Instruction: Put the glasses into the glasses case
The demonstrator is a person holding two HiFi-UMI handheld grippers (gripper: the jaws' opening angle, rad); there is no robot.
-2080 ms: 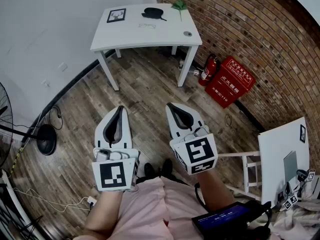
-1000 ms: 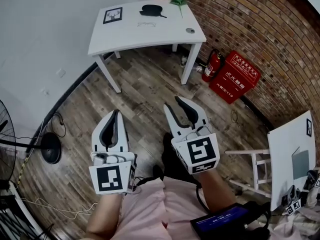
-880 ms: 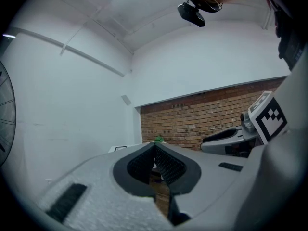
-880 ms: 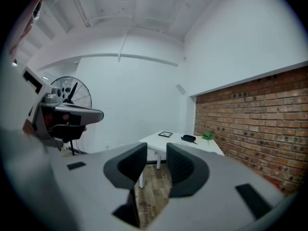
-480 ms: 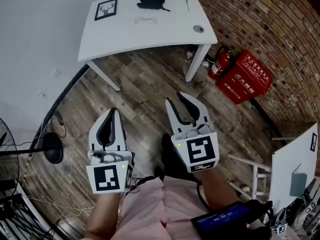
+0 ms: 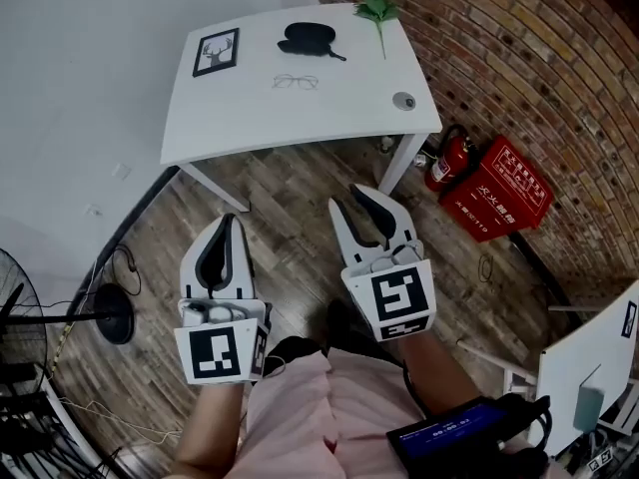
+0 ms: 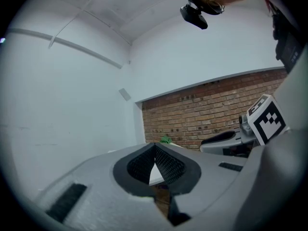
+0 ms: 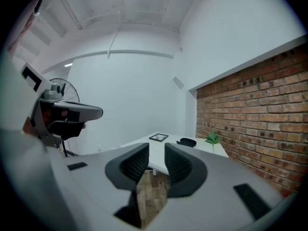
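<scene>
A: Surface & room?
B: White table (image 6: 300, 118) on a wood floor (image 6: 290, 230), in the corner where the white wall (image 6: 90, 68) meets the brick wall (image 6: 519, 58). Top mostly bare.

A: Count on the table?
B: 1 glasses (image 6: 296, 82), mid-top, lying flat. 1 black case (image 6: 308, 37) beyond them toward the table's far edge, near but not touching; can't tell if it's open. 1 frame (image 6: 216, 51) at the table's far-left corner. 1 green leaf (image 6: 377, 10) at its far-right corner. 1 small round obj. (image 6: 404, 100) by its right edge.

A: Off the table?
B: 1 extinguisher (image 6: 446, 164) by the table's right front leg and 1 red box (image 6: 502, 190) just beside that, both along the brick wall. 1 fan (image 6: 113, 325) well left of the table.

A: Grippers?
B: 2, both over the floor short of the table's near edge, well apart from the glasses. L gripper (image 6: 231, 220): jaws pressed together at the tips, nothing in them. R gripper (image 6: 348, 199): jaws apart, have just been closing a little, nothing btw them.

A: Room to move?
B: Open floor runs up to the table's near edge. A wide strip of bare top lies btw that edge and the glasses. The table's right side is tight: brick wall, extinguisher, box.
</scene>
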